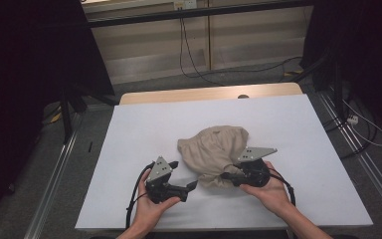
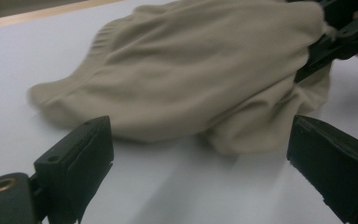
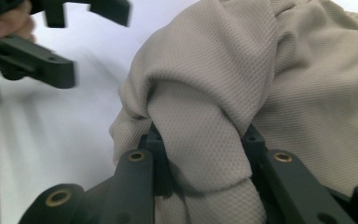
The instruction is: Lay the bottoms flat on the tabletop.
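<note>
White sheeting covers the surface (image 1: 129, 149), a wide rectangle with a strip of pale wood showing along its far edge. Grey floor, metal rails and loose black cables lie beyond it.

A beige knitted cloth (image 1: 214, 152) lies crumpled in a rounded heap near the middle of the surface, a little toward the near edge. In the left gripper view the cloth (image 2: 205, 70) rests on the white sheet as a soft mound, with a ribbed band along one side. In the right gripper view the cloth (image 3: 242, 74) bulges up close, its fine weave clear.

Two hands come in from the near edge, each holding a black tool with a grey three-cornered plate on top.

The right tool (image 1: 227, 176) sits at the near right side of the heap, pointing left into it. Its jaws are part closed and pinch a thick fold of the cloth between them; in the right gripper view the right tool (image 3: 204, 154) shows the fold bunched tight between the two black pads.

The left tool (image 1: 184, 177) rests near the near edge, just left of the heap, not touching it. In the left gripper view the left tool (image 2: 200, 154) has its jaws spread wide with nothing between them, the cloth just beyond its tips.
</note>
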`<move>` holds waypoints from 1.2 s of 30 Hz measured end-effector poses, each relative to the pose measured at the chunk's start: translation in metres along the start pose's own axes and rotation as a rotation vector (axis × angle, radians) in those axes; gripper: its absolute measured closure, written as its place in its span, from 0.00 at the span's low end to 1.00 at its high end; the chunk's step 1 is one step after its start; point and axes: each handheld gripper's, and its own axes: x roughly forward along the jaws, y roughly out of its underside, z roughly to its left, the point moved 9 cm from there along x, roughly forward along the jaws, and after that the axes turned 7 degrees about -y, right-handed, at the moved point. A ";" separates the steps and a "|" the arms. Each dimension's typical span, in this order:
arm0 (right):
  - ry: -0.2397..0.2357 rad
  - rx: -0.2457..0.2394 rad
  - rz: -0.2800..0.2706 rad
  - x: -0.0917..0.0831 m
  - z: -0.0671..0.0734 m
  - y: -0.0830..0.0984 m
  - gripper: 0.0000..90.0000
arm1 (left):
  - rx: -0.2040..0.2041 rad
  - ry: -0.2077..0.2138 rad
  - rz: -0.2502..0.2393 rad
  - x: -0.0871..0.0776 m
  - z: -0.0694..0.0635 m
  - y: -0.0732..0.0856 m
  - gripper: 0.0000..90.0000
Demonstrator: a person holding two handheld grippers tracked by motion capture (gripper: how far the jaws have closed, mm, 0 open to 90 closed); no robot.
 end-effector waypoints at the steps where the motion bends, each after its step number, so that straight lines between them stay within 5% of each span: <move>1: -0.005 0.001 0.003 0.000 0.003 0.002 0.74 | 0.008 0.007 0.017 0.001 -0.002 0.001 0.10; 7: -0.055 0.017 -0.003 -0.003 0.029 0.006 0.73 | -0.017 0.031 0.060 -0.004 -0.001 0.004 0.20; 10: -0.112 0.012 -0.002 -0.007 0.053 0.007 0.73 | -0.034 0.075 0.083 -0.008 -0.006 0.006 0.26; 13: -0.107 0.012 -0.008 -0.007 0.059 0.007 0.71 | -0.025 0.051 0.113 -0.007 -0.006 0.010 0.34; 14: -0.073 -0.027 0.012 -0.005 0.057 0.011 0.69 | -0.016 0.056 0.127 -0.006 -0.006 0.012 0.38; 17: -0.078 -0.016 0.034 -0.001 0.050 0.018 0.63 | 0.010 0.051 0.199 0.001 -0.006 0.022 0.46; 18: -0.068 -0.009 0.062 0.002 0.043 0.024 0.52 | 0.035 0.055 0.277 0.006 -0.005 0.033 0.53; 24: -0.068 0.001 0.059 -0.003 0.037 0.026 0.32 | 0.022 0.030 0.316 0.005 0.010 0.041 0.87; 26: -0.051 -0.018 0.034 -0.009 0.037 0.022 0.25 | 0.023 0.022 0.320 0.004 0.013 0.041 0.98; 31: -0.021 -0.013 -0.021 -0.024 0.031 0.013 0.18 | -0.014 0.007 0.287 -0.001 0.019 0.035 0.99; 34: 0.021 -0.002 -0.084 -0.045 0.015 0.003 0.22 | -0.081 0.001 0.229 -0.014 0.029 0.026 0.99; 35: 0.021 -0.002 -0.084 -0.045 0.015 0.003 0.22 | -0.081 0.001 0.229 -0.014 0.029 0.026 0.99; 36: 0.071 0.014 -0.117 -0.057 -0.001 -0.002 0.25 | -0.063 -0.022 0.211 -0.021 0.034 0.023 0.99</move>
